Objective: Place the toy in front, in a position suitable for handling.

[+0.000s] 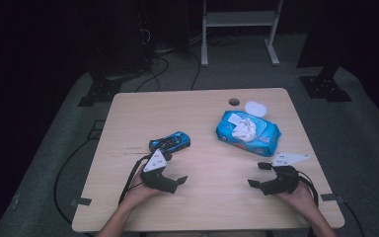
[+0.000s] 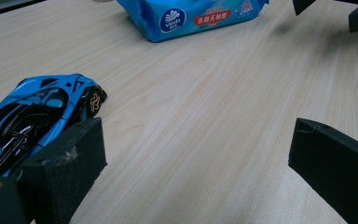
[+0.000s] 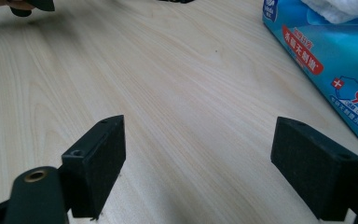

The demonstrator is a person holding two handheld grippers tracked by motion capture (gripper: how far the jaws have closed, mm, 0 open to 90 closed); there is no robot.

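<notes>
A blue toy car lies on the wooden table, left of the middle. Just in front of the car, my left gripper stands open with nothing between its jaws. In the left gripper view the car sits beside the left jaw, outside the gap of the left gripper. A blue pack of wet wipes with a white wipe sticking out lies to the right. My right gripper is open and empty in front of the pack. In its own view the right gripper spans bare wood, with the pack at right.
A white round lid and a cable hole sit near the table's far edge. Bare wood lies between the two grippers. Cables trail off both hands. Dark floor, stand bases and a white frame lie beyond the table.
</notes>
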